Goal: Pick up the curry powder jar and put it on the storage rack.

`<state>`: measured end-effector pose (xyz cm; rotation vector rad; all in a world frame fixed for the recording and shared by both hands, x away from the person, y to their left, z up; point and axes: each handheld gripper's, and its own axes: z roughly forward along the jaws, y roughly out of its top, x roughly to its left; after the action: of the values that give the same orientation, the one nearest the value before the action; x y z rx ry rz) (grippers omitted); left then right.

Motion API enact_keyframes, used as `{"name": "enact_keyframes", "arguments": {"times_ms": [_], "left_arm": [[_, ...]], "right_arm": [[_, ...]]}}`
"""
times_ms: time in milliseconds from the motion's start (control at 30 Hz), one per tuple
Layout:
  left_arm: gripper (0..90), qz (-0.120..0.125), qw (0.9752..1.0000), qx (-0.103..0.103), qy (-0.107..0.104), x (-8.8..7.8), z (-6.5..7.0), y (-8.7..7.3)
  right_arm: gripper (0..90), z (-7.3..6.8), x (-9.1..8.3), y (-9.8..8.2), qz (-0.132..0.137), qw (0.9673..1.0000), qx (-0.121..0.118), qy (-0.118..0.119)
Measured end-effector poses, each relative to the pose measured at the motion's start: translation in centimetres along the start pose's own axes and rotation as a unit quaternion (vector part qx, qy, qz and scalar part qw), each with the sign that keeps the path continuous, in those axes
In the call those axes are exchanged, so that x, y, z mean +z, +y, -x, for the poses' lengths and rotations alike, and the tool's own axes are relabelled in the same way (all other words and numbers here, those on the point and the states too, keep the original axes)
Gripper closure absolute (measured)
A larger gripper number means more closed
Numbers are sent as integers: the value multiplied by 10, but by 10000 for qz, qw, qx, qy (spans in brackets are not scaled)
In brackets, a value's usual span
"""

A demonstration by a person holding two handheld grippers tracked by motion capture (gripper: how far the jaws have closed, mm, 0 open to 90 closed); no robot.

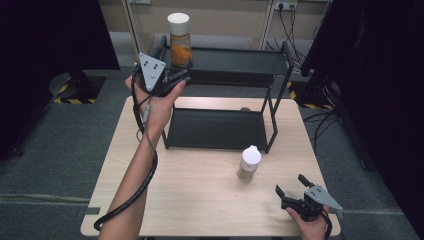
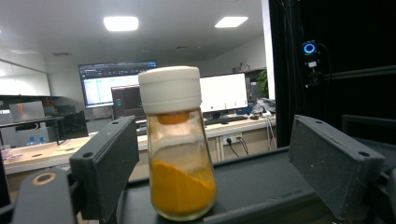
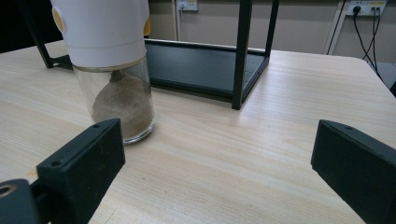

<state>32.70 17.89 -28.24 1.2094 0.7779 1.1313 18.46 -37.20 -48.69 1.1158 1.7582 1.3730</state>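
The orange jar is stood on the shelf at 11 o'clock, between the spread left claw; it could be toppled if nudged; the right claw is spread at 5 o'clock.

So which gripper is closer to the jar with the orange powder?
Left. The left gripper is up at the shelf's top tier, open, right beside the orange-powder jar. The right gripper is down at the table's near edge, close to the brown-powder jar.
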Motion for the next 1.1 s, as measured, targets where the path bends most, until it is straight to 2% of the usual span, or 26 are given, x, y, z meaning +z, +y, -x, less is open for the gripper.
{"name": "enact_keyframes", "arguments": {"times_ms": [767,1100], "left_arm": [[152,-89,9994,45,-339,-48,18,-43],[150,-149,9989,64,-446,-60,22,-55]], "right_arm": [[32,-1,0,0,-3,10000,-40,-10],[32,-1,0,0,-8,10000,-34,-10]]}}
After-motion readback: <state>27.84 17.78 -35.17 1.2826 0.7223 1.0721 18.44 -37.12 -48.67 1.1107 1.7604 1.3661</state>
